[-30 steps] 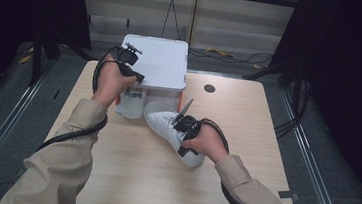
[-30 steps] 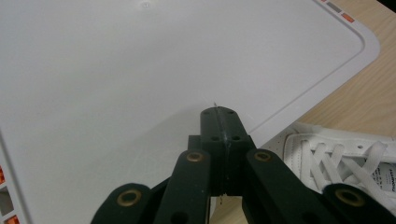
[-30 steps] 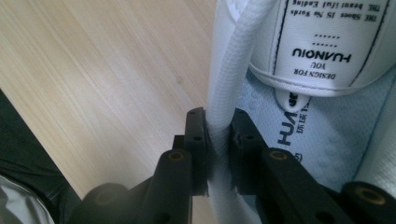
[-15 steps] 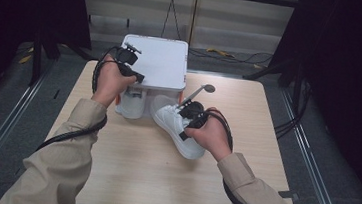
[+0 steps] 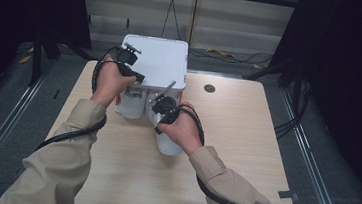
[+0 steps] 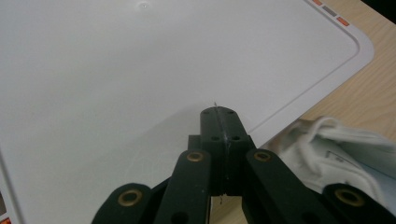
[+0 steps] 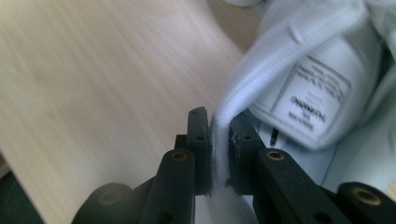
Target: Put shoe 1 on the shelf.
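Since the earlier frame the right tongs [image 5: 164,111] have carried their shoe [image 5: 170,142] leftward and toward the box [image 5: 157,62]; it now lies beside the other shoe [image 5: 131,104]. Left tongs [image 5: 131,63] unmoved.

Left to right: left tongs fully closed, nothing between them, tips over the box's white lid [image 6: 140,70]; small orange and grey marks along the lid's edge, no writing legible. The other shoe sits just beside the box on the tabletop [image 5: 246,138]. Right tongs [image 7: 219,123] clamped on the shoe's white collar edge [image 7: 224,116]. Tongue label [image 7: 310,95] printed, upside down, not readable.
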`<state>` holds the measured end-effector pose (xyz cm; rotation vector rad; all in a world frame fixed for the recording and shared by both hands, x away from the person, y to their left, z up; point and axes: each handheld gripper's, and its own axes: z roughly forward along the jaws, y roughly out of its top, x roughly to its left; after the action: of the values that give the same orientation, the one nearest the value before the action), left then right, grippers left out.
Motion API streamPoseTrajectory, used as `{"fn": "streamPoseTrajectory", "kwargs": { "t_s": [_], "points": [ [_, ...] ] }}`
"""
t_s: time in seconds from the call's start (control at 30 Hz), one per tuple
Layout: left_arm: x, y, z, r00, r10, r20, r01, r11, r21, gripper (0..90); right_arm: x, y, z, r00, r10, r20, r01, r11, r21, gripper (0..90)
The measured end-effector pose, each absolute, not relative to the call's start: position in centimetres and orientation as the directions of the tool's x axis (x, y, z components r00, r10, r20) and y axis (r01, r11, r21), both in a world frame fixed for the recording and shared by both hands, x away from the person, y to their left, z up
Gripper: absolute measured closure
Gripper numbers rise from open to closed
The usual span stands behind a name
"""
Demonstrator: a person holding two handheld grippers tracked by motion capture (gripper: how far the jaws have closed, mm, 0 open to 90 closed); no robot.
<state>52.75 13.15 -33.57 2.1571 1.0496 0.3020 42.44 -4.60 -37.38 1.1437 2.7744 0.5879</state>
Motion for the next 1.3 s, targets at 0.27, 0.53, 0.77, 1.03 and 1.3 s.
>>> {"fn": "streamPoseTrajectory", "kwargs": {
  "t_s": [0.27, 0.53, 0.77, 1.03, 1.3],
  "points": [
    [52.8, 13.4, -33.7, 0.641, 0.759, -0.111, 0.597, -0.402, 0.694, 90.0, 44.7, -5.5, -39.7, -0.705, 0.699, 0.120, 0.686, 0.629, 0.366, 79.0],
    [52.8, 13.4, -33.7, 0.643, 0.758, -0.110, 0.596, -0.405, 0.693, 90.0, 44.0, -4.5, -40.3, -0.742, 0.657, 0.130, 0.643, 0.643, 0.417, 59.3],
    [52.7, 13.3, -33.8, 0.640, 0.761, -0.108, 0.595, -0.402, 0.696, 90.0, 41.4, -6.8, -36.2, -0.810, 0.581, 0.075, 0.557, 0.724, 0.406, 70.2],
    [52.6, 13.0, -33.7, 0.631, 0.770, -0.092, 0.597, -0.407, 0.691, 90.0, 39.5, -9.5, -36.9, -0.852, 0.519, 0.071, 0.511, 0.795, 0.327, 90.0],
    [52.4, 12.7, -33.6, 0.632, 0.772, -0.072, 0.591, -0.419, 0.689, 90.0, 39.7, -8.6, -41.3, -0.855, 0.508, 0.103, 0.510, 0.789, 0.342, 90.0]
  ]
}}
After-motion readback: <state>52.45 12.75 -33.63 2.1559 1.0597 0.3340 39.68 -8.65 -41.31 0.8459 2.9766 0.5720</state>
